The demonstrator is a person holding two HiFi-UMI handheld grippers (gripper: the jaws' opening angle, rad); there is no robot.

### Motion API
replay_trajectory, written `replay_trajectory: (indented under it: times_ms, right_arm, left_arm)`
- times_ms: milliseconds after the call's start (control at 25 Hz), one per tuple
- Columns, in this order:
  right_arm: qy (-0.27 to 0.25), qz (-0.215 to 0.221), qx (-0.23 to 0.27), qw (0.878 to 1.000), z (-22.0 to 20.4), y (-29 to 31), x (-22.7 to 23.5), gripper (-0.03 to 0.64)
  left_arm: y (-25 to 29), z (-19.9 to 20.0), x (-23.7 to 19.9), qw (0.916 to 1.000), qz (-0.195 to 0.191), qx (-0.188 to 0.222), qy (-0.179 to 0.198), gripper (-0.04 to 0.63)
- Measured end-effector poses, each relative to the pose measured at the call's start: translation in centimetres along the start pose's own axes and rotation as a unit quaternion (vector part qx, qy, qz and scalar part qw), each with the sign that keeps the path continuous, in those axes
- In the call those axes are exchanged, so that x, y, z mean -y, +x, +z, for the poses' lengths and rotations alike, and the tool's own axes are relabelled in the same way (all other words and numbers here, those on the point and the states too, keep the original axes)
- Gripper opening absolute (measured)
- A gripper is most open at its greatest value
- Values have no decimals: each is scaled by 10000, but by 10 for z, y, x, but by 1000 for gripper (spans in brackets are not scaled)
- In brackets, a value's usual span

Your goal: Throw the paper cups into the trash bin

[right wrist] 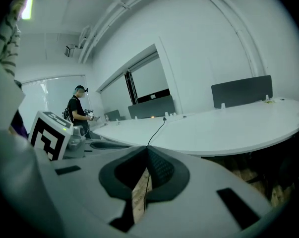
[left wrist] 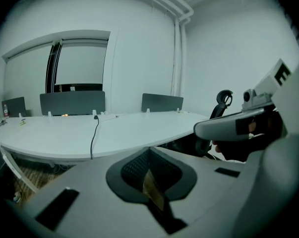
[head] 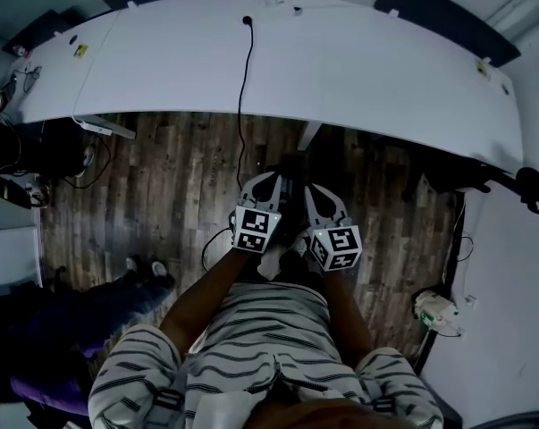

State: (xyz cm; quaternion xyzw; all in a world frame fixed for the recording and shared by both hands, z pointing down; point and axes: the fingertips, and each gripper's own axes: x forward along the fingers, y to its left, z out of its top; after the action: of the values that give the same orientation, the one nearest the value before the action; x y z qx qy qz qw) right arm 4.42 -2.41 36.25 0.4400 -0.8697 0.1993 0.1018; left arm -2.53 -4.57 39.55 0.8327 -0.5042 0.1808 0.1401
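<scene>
Head view shows no paper cups and no trash bin, and neither gripper view shows them either, so where the cups lie cannot be told and the task looks not yet begun. The left gripper (head: 267,180) and right gripper (head: 312,191) hang side by side in front of the person's striped shirt (head: 269,329), over the wood floor (head: 162,195). Each has its jaws pressed together on nothing, near the white table (head: 358,70) with its black cable (head: 242,88). By my judgement, the next move is to find the cups and part one gripper's jaws before any reach.
</scene>
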Motion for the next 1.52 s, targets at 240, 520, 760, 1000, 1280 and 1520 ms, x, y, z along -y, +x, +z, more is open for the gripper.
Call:
replay_trajectory:
  times_ms: [240,520,760,1000,1280,1520]
  right_arm:
    - [-76,121,238,9996,27,-12,-21,17]
    - [-120,100,618,9980,65,-21,-29,17]
    - [-279,40,806,9964,87,-27,-29,17]
    - [-383,41,997,9943,109,-27,-26,17]
    - [-484,91,1107,9926,125,-25,-26,17]
    - [-570,86,1261,9903,139,-25,-22,17]
  left_arm:
    - [-24,29,3,9997,61,241,44,25]
    - [-44,65,6,9984,51,568,23,23]
    - [-60,97,0,9955,78,944,-11,25]
    - [-69,120,0,9924,113,1223,28,25]
    - [-74,136,1,9901,138,1394,70,25]
    - [-73,147,0,9883,178,1514,86,25]
